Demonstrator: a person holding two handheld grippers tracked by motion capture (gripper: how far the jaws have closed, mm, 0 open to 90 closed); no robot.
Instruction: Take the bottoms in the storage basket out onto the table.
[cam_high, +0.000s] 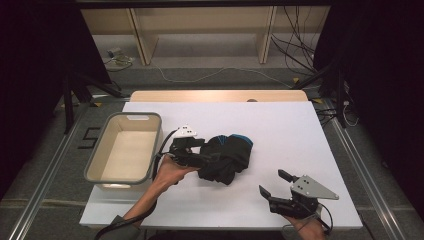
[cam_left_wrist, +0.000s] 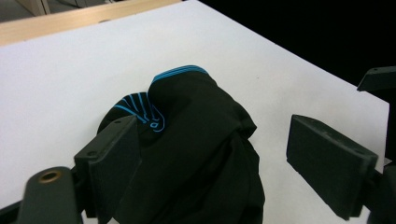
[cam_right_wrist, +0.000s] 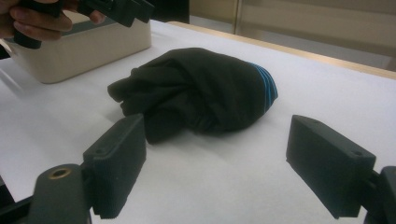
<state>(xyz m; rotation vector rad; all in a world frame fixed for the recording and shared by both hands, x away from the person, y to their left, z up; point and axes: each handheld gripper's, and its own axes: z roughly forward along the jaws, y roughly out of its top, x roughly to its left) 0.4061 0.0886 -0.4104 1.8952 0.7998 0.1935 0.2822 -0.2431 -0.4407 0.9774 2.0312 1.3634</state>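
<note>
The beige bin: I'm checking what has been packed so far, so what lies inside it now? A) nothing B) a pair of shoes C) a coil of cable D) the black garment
A: the high view shows the beige bin with a bare floor, while the black garment lies on the table beside it.

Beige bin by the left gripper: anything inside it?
The beige bin shows a bare floor in the high view; its near corner is hidden behind the rim.

Black garment (cam_right_wrist: 201, 93) bunched on white desk (cam_right_wrist: 224, 177), blue-striped band at far end. Right hand-held gripper (cam_right_wrist: 233, 165) jaws apart, nearer than garment, clear of it. Beige bin (cam_right_wrist: 79, 51) beyond garment; left hand-held gripper (cam_right_wrist: 116, 9) above bin.
</note>
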